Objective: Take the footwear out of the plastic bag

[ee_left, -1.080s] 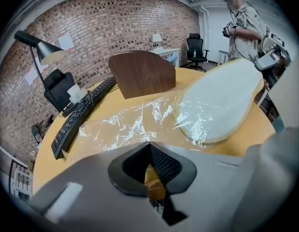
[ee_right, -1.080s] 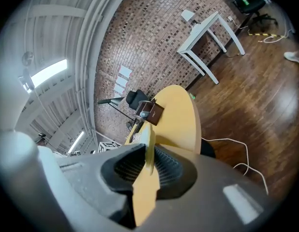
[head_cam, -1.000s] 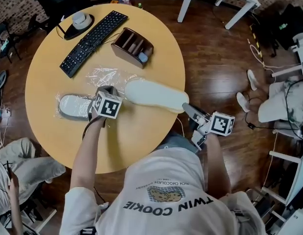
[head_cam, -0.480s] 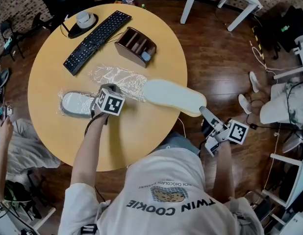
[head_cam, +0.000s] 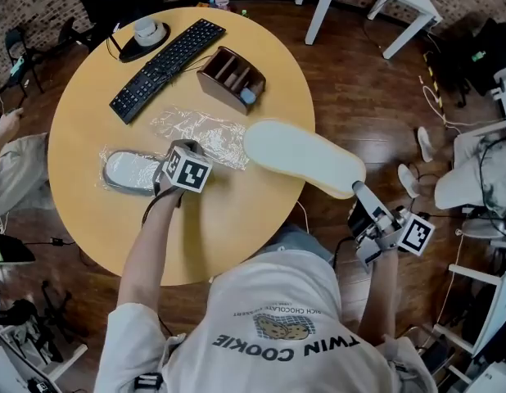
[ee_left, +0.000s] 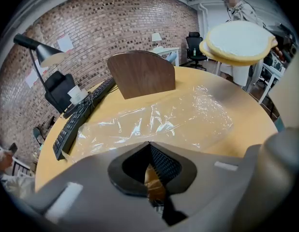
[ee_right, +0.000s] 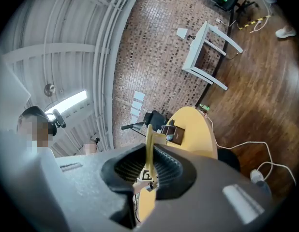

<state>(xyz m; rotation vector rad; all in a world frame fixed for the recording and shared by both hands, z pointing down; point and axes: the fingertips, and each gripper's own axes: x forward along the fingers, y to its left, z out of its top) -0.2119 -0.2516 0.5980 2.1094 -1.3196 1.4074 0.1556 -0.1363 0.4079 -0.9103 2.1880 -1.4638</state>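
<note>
A pale slipper [head_cam: 302, 155], sole up, hangs in the air at the 3 o'clock edge of the round counter [head_cam: 237, 228]. Its outer end juts past the rim over the wooden floor [head_cam: 351, 80], and it is clear of the emptied plastic bag [head_cam: 200, 128] lying flat at its 9 o'clock. The right claw [head_cam: 359, 193], narrowed to a slit, grips only the thin rim of the sole at the slipper's 4 o'clock end. With the whole length hanging from that one pinch, the slipper could sag, twist free and drop to the floor. Its free end could also swing into the brown organizer [head_cam: 231, 79] at its 11 o'clock. The left claw [ee_left: 149, 146] is closed and appears to pin the near edge of the bag to the counter. A second slipper [head_cam: 128, 172], wrapped in film at that claw's 9 o'clock, looks yet to be unpacked. A second earlier, the first slipper sat lower with its front end over the bag. It has since travelled toward 4 o'clock and upward, the right claw with it, while the left claw has held its spot.
</note>
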